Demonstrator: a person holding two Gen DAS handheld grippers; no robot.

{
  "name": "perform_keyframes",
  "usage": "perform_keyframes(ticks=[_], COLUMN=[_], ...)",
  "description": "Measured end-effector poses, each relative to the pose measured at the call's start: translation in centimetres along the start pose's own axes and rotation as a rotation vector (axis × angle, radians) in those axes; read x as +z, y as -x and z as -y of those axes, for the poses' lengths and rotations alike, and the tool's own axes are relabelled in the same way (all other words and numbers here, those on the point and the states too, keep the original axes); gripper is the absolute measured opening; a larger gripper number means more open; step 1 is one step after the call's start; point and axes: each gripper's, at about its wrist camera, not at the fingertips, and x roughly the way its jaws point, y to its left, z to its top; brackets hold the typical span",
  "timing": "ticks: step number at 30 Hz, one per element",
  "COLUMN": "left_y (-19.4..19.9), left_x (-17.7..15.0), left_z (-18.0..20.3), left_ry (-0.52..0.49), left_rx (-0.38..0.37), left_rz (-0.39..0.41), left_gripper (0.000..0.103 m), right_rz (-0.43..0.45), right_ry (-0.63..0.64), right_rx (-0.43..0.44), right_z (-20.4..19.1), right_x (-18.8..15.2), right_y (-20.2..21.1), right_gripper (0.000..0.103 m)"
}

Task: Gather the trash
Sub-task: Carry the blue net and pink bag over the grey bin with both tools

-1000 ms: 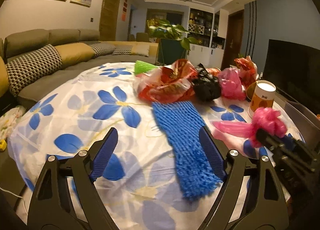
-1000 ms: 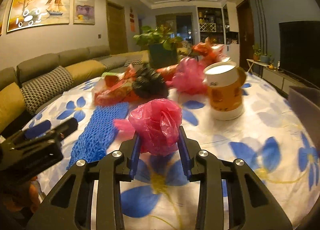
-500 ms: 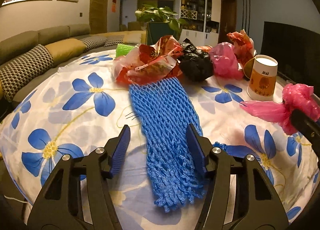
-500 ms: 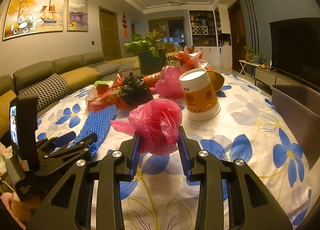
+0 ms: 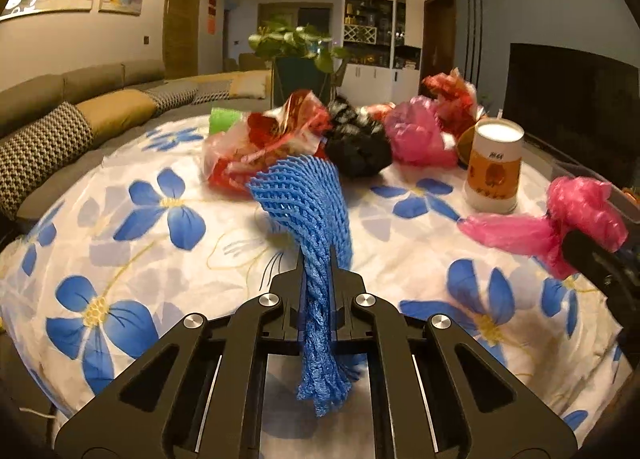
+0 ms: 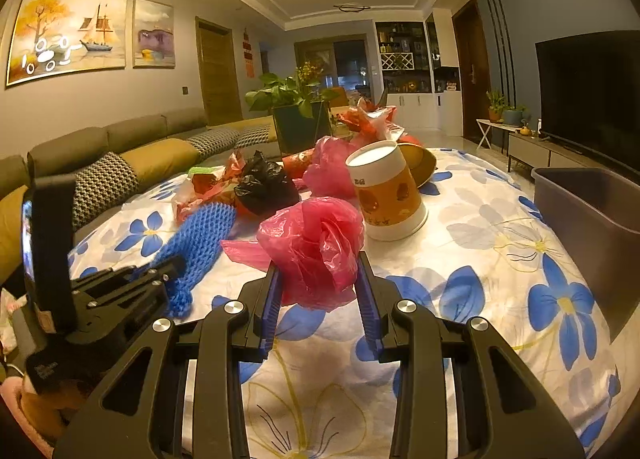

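Note:
A blue foam net (image 5: 308, 195) lies on the flowered tablecloth (image 5: 132, 227). My left gripper (image 5: 315, 255) is closing on it, and its pads squeeze the net's near part into a narrow bunch that hangs below the jaws. In the right wrist view the same net (image 6: 204, 227) runs to the left gripper (image 6: 160, 271) at the lower left. My right gripper (image 6: 319, 261) is shut on a crumpled pink plastic bag (image 6: 316, 243), held just above the cloth. The left wrist view shows that bag (image 5: 580, 211) at the right edge.
A paper cup (image 6: 388, 195) stands behind the pink bag. Beyond it is a pile of trash: a black bag (image 5: 358, 147), red wrappers (image 5: 272, 139), another pink bag (image 5: 416, 135). A grey bin (image 6: 592, 219) sits at the table's right edge. A sofa (image 5: 80, 107) runs along the left.
My left gripper moved over the blue net and its jaws went from wide apart to pinching it, bunching the net up. The right gripper kept its hold on the pink bag and drifted slightly.

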Motion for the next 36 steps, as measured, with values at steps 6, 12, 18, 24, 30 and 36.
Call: perform_keyframes(ticks=[6,12,18,24,30,36], left_y=[2.1,3.2,4.1,4.1,3.4,2.4], left_x=[1.8,3.6,5.8,7.6,8.9,10.1], left_z=[1.3,3.6,7.0,10.4,14.6,19.2], left_ry=[-0.013,-0.044,-0.087,-0.121,-0.163,-0.206], left_rx=[-0.020,-0.055,-0.123,-0.199,-0.274,-0.354], left_rz=[0.046,0.068,0.113,0.140,0.158,0.173], left_gripper=[0.007,0.007,0.007,0.007,0.007,0.007], right_rz=[0.039,0.088,0.138,0.182,0.208,0.234], right_ry=[0.002,0.002,-0.005,-0.023,-0.042,-0.050], right_rx=[-0.015,-0.054,-0.125,-0.213,-0.298,-0.382], right_z=[0.6,2.0,4.5,7.7,11.3,14.5], right_x=[0.9,2.2,3.8,5.1,5.9,6.8], right_y=[1.4,3.1,4.9,6.5,7.6,8.3], right_gripper=[0.035,0.035,0.035,0.035,0.035,0.035])
